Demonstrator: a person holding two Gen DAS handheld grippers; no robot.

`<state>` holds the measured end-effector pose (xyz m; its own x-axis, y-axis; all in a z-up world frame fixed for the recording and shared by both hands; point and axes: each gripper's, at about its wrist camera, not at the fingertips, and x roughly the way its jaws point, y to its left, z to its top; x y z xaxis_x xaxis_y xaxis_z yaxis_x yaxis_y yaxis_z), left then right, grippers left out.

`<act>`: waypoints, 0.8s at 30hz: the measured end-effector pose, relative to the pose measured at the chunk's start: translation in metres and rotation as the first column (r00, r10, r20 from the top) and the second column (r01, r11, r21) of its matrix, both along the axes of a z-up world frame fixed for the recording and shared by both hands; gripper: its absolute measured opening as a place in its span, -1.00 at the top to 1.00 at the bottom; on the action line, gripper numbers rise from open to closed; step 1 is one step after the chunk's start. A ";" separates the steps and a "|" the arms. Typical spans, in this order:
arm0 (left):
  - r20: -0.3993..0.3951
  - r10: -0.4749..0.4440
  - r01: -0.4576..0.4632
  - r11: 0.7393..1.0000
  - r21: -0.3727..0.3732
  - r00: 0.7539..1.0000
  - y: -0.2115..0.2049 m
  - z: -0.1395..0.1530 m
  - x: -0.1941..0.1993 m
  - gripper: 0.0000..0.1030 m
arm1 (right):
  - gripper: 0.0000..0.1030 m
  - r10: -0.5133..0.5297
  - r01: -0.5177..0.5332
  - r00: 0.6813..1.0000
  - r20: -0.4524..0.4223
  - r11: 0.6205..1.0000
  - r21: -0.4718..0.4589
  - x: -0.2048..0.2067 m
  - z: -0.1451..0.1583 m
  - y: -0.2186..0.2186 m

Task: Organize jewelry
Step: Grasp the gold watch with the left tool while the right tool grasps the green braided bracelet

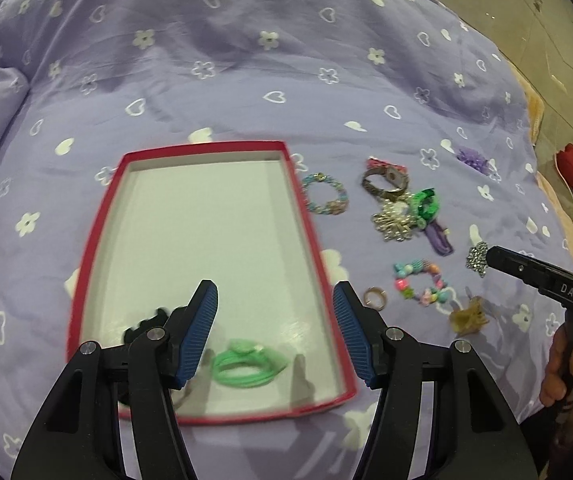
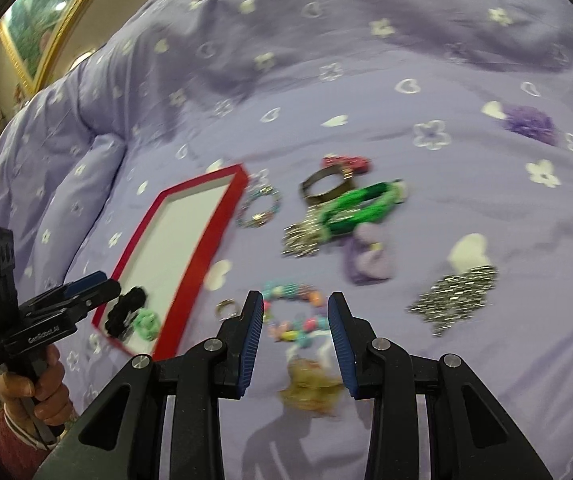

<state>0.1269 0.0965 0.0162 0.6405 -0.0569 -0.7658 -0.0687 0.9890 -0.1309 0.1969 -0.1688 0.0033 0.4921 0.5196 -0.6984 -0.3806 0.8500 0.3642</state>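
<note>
A red-rimmed tray [image 1: 302, 216] lies on the purple bedspread; it also shows in the right wrist view [image 2: 202, 248]. In it lie a green hair tie [image 1: 246, 364] and a black scrunchie [image 1: 146, 324]. My left gripper [image 1: 274, 300] is open and empty above the tray's near end. My right gripper [image 2: 295, 304] is open and empty over a colourful bead bracelet [image 2: 294, 312] and a gold claw clip [image 2: 310, 392]. To the tray's right lie a ring [image 1: 374, 298], a pastel bracelet [image 1: 324, 196], a watch [image 1: 386, 180], a silver brooch [image 1: 396, 220] and a sparkly clip [image 2: 454, 300].
A green bow [image 2: 358, 204], a purple bow [image 2: 366, 260], a pink clip [image 2: 346, 162] and a purple flower [image 2: 530, 122] lie further right on the bedspread. The bed edge and tiled floor [image 1: 546, 40] are at the far right. A framed picture [image 2: 38, 24] hangs at the left.
</note>
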 end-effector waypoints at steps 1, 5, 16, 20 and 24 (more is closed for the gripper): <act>0.001 -0.004 0.004 1.000 0.000 1.000 -0.003 0.000 0.003 -0.15 | 0.29 -0.007 0.007 1.000 0.000 1.000 0.003 0.002 0.000 -0.004; -0.001 -0.017 0.017 1.000 0.001 1.000 -0.015 0.001 0.020 -0.15 | 0.29 -0.025 0.025 1.000 0.001 1.000 0.006 0.010 0.000 -0.015; -0.012 -0.107 0.107 0.994 0.010 0.994 -0.053 0.003 0.089 -0.15 | 0.29 -0.071 0.071 0.997 -0.023 0.997 0.009 0.058 -0.011 -0.024; -0.032 -0.123 0.123 0.992 -0.004 0.992 -0.062 -0.003 0.121 -0.15 | 0.29 -0.083 0.083 0.996 -0.038 0.997 0.001 0.078 -0.017 -0.022; -0.068 -0.122 0.119 0.992 -0.046 0.990 -0.066 -0.015 0.156 -0.15 | 0.29 -0.083 0.083 0.994 -0.071 0.997 -0.002 0.096 -0.028 -0.017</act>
<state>0.2833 0.0304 0.0014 0.5717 -0.1632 -0.8041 0.0403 0.9844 -0.1712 0.2926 -0.1856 -0.0245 0.4826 0.4796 -0.7329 -0.2819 0.8773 0.3884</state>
